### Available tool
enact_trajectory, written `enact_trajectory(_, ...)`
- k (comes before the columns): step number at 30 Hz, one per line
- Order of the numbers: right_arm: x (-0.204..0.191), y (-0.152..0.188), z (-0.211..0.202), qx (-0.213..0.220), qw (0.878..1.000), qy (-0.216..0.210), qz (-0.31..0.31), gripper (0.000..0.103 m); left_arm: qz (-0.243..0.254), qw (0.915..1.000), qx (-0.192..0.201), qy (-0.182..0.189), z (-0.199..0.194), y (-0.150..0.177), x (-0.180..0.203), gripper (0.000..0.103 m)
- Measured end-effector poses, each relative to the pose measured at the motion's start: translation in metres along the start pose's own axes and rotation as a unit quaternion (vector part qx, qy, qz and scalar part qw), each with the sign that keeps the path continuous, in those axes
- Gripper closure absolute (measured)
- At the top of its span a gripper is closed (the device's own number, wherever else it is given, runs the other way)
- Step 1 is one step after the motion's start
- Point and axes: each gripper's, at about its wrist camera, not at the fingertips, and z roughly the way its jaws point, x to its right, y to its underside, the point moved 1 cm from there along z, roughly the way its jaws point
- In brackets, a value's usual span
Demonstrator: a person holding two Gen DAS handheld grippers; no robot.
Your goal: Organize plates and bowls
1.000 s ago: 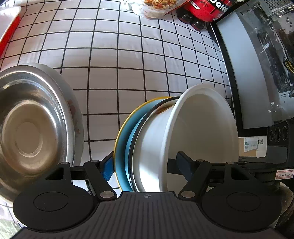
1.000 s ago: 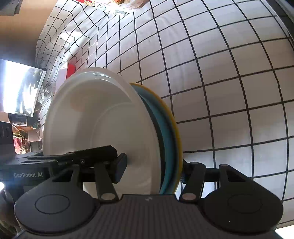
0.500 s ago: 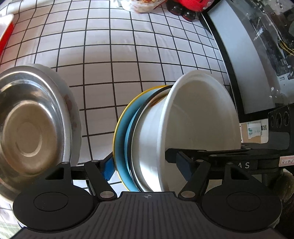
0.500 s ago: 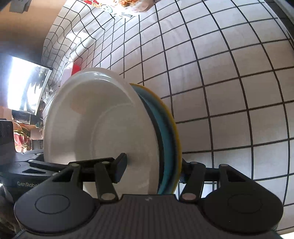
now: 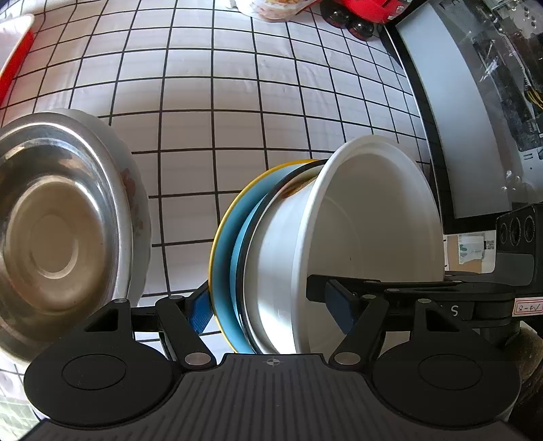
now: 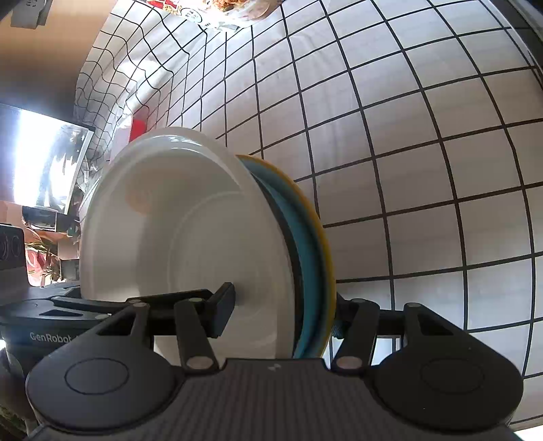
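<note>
Gripping a stack of dishes from both sides, the two grippers hold it above a desk (image 5: 210,88) covered in a white cloth with a black grid. The stack is a white bowl (image 5: 366,230) nested on a blue plate (image 5: 225,257) with a yellow rim. The left gripper (image 5: 268,305) has its fingers (image 5: 200,310) spread wide, one pressed against the blue plate's underside, the other reaching inside the bowl. The right gripper (image 6: 281,315) closes on the same stack from the opposite side: one finger sits inside the white bowl (image 6: 190,230), the other behind the plate's yellow edge (image 6: 322,237). To the left of the stack, a steel bowl (image 5: 57,230) rests on a flowered plate (image 5: 139,217) on the desk. At the far edge lie a snack packet (image 5: 275,6) and a red car-like object (image 5: 359,10).
</note>
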Motion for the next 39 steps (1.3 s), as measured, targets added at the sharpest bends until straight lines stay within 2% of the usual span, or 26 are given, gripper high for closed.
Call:
enact_trajectory(9,0.002,0.002,-0.001,0.001,1.000,-0.010,-0.003,0.046,0.007,0.9999,-0.005,-0.009,0.003,-0.001,0.004,0.030)
enact_trajectory(14,0.002,0.003,-0.001,0.001,1.000,-0.017,-0.001,0.042,0.007,0.9999,-0.004,-0.014,-0.002,0.000,0.004,0.030)
enact_trajectory(22,-0.004,0.000,-0.013,0.016,1.000,-0.012,-0.022,0.035,-0.025,0.9994,-0.012,0.021,-0.017,-0.003,-0.013,0.030)
enact_trajectory(25,-0.006,-0.002,-0.021,0.031,0.999,-0.013,-0.023,0.032,-0.016,0.9998,-0.006,0.013,-0.021,-0.004,-0.009,0.030)
enact_trajectory(31,-0.009,-0.001,-0.015,0.034,0.999,0.004,-0.039,0.032,-0.002,1.0000,-0.008,-0.003,-0.014,-0.005,0.004,0.021)
enact_trajectory(39,-0.007,-0.001,-0.005,0.022,1.000,-0.001,-0.021,0.035,0.015,0.9996,-0.011,-0.022,-0.008,-0.006,0.006,0.026)
